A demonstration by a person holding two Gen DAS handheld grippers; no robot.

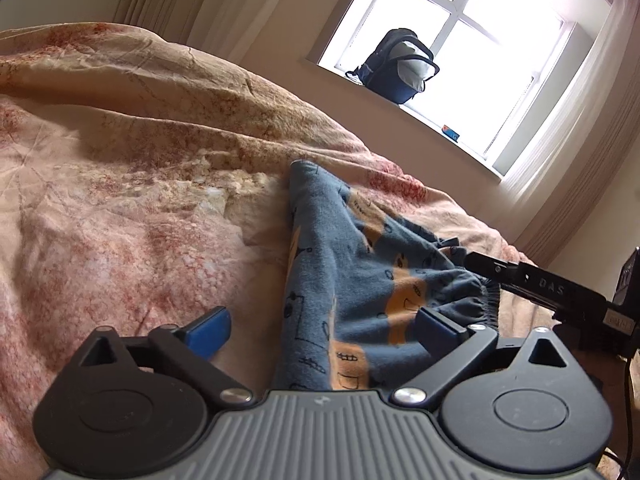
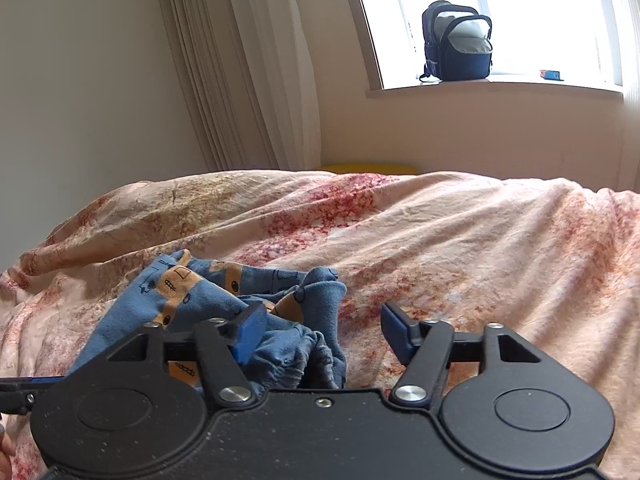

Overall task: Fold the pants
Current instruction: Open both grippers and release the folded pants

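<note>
Bedroom with a floral duvet on the bed; blue printed pants lie bunched on it. Left gripper and right gripper both gape wide, gripping nothing. Beyond the pants, an unzipped backpack sits on the windowsill, contents unclear.

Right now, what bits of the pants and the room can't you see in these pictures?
- Pants: near end hidden behind the left gripper body, left wrist view.
- Pants' waistband: partly hidden behind the right gripper, right wrist view; how many layers lie bunched is unclear.
- Small box on the windowsill: too small to identify.
- Outside the window: washed out by glare.
- Backpack contents: not visible.
</note>
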